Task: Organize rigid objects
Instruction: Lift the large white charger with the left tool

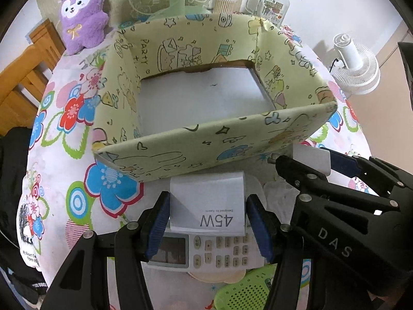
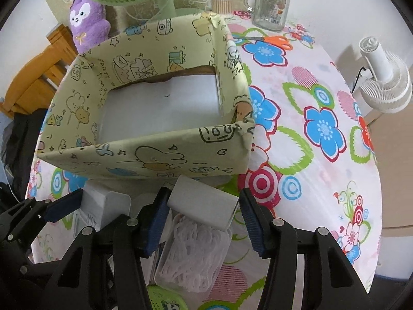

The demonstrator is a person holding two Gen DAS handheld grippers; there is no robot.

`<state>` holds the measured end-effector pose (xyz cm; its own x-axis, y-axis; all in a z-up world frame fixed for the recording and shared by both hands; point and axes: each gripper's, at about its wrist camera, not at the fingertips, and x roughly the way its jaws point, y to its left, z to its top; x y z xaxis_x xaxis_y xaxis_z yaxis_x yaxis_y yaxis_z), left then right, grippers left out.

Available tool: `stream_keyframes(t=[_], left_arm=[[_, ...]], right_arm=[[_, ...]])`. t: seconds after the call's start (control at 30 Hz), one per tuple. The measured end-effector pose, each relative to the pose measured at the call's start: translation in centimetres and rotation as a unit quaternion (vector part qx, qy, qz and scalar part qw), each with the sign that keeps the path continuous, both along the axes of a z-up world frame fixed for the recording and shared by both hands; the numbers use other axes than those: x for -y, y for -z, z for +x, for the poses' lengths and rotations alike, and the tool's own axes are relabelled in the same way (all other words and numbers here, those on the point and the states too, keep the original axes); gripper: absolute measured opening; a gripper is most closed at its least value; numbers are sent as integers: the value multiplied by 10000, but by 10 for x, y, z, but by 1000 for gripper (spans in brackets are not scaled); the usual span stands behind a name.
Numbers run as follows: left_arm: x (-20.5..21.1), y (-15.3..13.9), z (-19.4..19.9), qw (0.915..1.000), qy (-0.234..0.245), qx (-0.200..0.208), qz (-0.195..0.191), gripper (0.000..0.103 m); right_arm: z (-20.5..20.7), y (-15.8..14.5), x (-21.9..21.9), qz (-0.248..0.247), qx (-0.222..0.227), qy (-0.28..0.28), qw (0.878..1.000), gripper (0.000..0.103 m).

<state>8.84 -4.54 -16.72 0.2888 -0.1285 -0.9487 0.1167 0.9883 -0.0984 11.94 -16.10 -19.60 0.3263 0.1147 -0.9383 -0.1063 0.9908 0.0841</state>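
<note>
A pale yellow cartoon-print box (image 1: 180,155) stands open-topped on the flowered table, its white floor bare; it also shows in the right wrist view (image 2: 155,155). My left gripper (image 1: 207,208) is shut on a white 45W charger (image 1: 206,201), held just before the box's near wall, above a white calculator (image 1: 206,253). My right gripper (image 2: 204,204) is shut on a second white block (image 2: 204,202), held beside the box's near wall, above a clear tub of white loops (image 2: 193,253). Each gripper shows in the other's view: the right gripper (image 1: 313,159) and the left gripper (image 2: 69,201).
A purple plush (image 1: 82,13), green fan base (image 1: 175,0), cotton-swab jar (image 1: 224,1) and glass mug jar (image 1: 273,2) stand behind the box. Orange scissors (image 2: 273,41) lie right of it. A white fan (image 2: 384,82) stands off the table's right edge. A green perforated item (image 1: 245,292) lies near me.
</note>
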Motion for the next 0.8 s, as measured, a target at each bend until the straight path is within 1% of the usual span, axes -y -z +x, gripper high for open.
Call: stream_keyframes(t=[0.03, 0.27, 0.8], left_arm=[[-2, 3, 0, 10000, -11, 16, 13, 61], [-5, -9, -7, 9999, -76, 122, 58, 61], [-2, -42, -32, 9989, -165, 407, 152, 61]], right_arm=[[-1, -3, 0, 14, 21, -14, 10000, 58], [-13, -19, 0, 43, 137, -71, 9999, 58], [-38, -52, 8, 100, 356, -144, 9992, 58]])
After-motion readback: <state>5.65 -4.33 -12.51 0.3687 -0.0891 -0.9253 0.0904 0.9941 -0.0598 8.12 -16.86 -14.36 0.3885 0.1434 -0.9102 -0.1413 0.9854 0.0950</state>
